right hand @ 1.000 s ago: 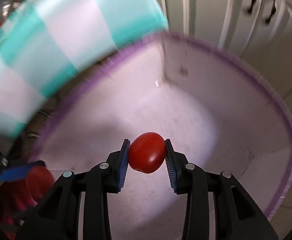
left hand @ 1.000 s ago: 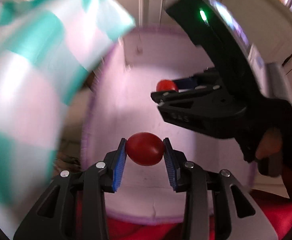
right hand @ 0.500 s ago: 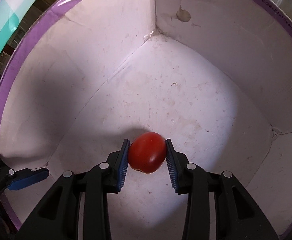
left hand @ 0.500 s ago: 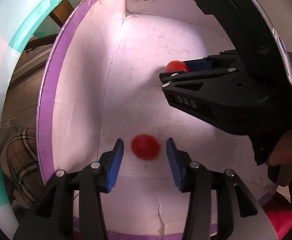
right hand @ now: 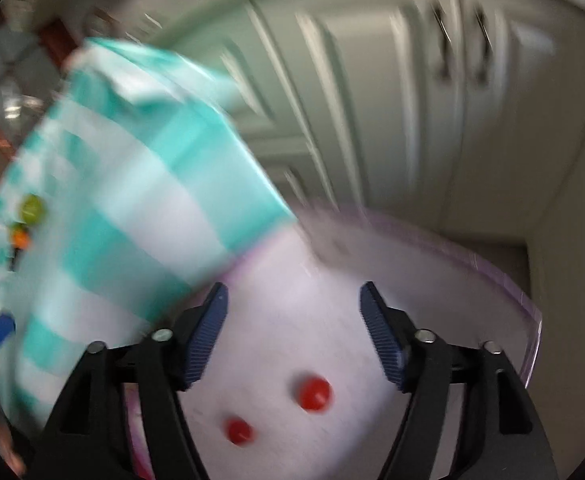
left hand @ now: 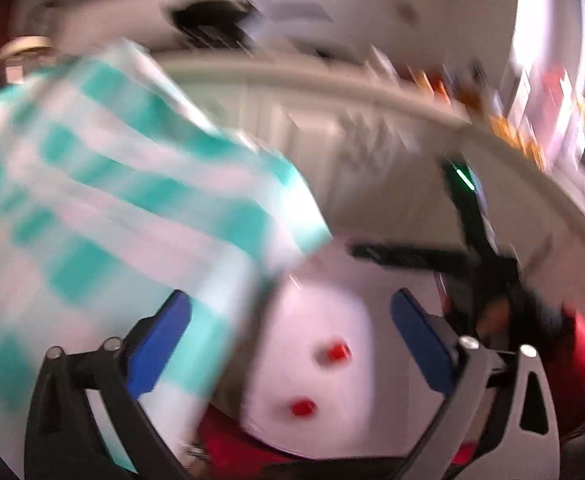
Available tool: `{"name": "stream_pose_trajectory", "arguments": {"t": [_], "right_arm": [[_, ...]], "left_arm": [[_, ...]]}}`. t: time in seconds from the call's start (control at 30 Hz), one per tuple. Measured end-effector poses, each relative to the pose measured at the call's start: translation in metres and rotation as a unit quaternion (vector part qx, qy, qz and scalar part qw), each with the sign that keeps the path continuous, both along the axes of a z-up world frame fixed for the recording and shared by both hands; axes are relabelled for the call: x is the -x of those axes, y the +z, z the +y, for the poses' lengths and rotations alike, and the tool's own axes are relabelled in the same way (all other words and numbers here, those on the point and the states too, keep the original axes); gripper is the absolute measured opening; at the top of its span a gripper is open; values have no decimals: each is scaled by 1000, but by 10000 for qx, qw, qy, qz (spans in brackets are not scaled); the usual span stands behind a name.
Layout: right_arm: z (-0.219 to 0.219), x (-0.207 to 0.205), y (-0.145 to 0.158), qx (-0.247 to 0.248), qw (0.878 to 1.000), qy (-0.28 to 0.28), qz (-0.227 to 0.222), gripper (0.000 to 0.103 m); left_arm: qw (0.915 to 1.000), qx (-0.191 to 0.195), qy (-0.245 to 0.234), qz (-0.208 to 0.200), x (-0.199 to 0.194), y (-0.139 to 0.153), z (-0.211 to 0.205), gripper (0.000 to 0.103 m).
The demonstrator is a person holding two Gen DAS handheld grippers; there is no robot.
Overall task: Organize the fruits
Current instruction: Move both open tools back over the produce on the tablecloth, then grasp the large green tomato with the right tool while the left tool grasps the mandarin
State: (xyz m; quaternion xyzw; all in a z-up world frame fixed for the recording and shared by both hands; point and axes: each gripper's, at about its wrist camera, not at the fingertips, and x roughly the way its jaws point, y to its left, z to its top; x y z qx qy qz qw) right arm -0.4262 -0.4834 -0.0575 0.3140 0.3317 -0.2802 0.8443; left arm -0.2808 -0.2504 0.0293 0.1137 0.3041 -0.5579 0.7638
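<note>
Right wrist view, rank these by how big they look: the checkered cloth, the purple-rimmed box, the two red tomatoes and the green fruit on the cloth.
1. checkered cloth
2. purple-rimmed box, partly hidden
3. right tomato
4. left tomato and green fruit look alike; blur and distance make that unsure.

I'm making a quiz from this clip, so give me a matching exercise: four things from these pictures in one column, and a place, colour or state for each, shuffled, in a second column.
Column one:
1. left gripper
2. two red tomatoes
3. checked cloth
4. green fruit

Column two:
A. teal and white
B. open, holding nothing
C. lying on the cloth, far left
D. lying inside the white purple-rimmed box

Pairs: 1-B, 2-D, 3-A, 4-C
</note>
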Motion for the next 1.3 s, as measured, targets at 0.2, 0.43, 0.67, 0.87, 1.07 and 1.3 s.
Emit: {"name": "stream_pose_trajectory", "arguments": {"t": [0.2,0.43,0.67,0.87,1.07,1.3], "right_arm": [[77,-49,59,436,9889,1136,-856,88],[180,-147,94,765,9629,2529,-557,88],[226,-262,79,918,9533,2868,226,88],[241,-368,71,983,9572,2677,488,88],[248,-451,72,1189,9575,2573,525,88],[238,-511,65,920,9597,2581,620,89]], "left_arm": [[9820,566,1791,174,-83,35,87,101],[9381,307,3447,110,-164,22,182,101],[8675,429,4878,872,-260,3,264,101],[8520,379,5130,976,-328,-2,271,101],[8688,451,4778,1216,-348,-7,264,101],[8844,273,4537,1063,-338,-8,250,101]]}}
